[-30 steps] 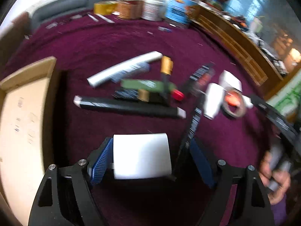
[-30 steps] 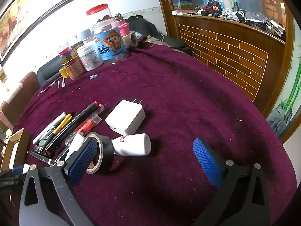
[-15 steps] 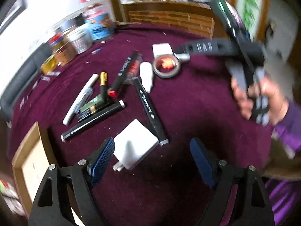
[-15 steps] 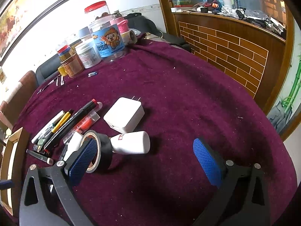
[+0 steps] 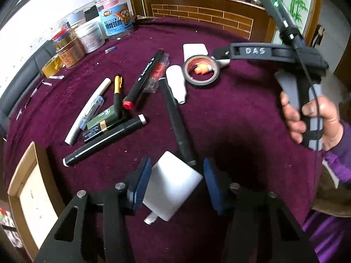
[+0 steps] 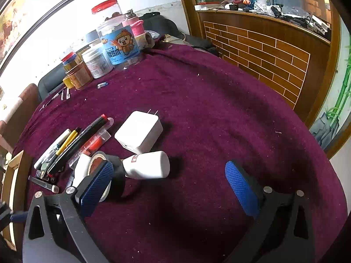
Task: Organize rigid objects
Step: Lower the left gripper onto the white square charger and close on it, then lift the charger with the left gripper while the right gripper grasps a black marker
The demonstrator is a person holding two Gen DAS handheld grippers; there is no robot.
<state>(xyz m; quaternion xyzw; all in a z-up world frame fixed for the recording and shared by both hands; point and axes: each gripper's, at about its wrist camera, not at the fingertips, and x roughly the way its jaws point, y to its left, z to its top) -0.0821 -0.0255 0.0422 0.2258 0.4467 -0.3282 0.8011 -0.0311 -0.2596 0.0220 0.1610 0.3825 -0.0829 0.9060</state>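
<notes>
Left gripper [image 5: 176, 182], bottom center of frame, pinches a white charger block [image 5: 171, 188] between its blue pads, prongs pointing down-left. Right gripper [image 6: 169, 186] spread wide, holding nothing, low over the maroon tablecloth [image 6: 219, 109]. Second white charger [image 6: 139, 134] center-left, white bottle [image 6: 149, 165] just below it, tape roll [image 6: 114, 175] touching the bottle. Markers and pens [image 5: 122, 100] clustered mid-left. Wooden box [image 5: 28, 197] at lower left edge.

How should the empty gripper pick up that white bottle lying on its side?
Grip the bottle across its round body, about halfway along, coming straight down from above. It lies flat with its narrow neck toward the tape roll, so the right gripper should set its jaws on the two long sides, clear of the tape.
</notes>
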